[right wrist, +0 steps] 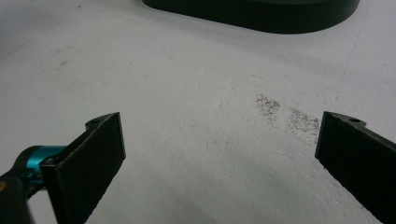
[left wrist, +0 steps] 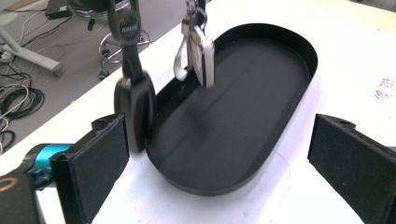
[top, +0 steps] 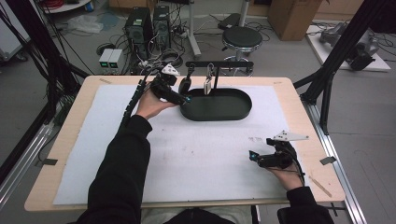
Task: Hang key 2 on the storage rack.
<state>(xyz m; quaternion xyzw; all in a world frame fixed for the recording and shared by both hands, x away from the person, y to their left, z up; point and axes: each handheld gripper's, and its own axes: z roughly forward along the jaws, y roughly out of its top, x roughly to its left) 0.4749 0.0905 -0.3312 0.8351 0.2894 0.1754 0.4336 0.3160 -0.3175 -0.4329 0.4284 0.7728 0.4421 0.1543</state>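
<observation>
The left claw (left wrist: 219, 158), jaws wide, faces the dark key fob (left wrist: 135, 105) hanging at upper left beside the black tray (left wrist: 299, 46); it should close squarely on it, while the right claw (top: 261, 158) idles wide.

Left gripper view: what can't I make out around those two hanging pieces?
- Black piece: its foot, hidden behind the tray rim.
- Silver piece: blurred, so its kind is unclear.
- Rack bar: cut off by the top edge.
- High view: both pieces too small.

left claw (top: 186, 99): jaws wide apart, holding nothing, arm stretched forward | right claw (top: 252, 156): jaws wide apart, holding nothing, forearm low, near
</observation>
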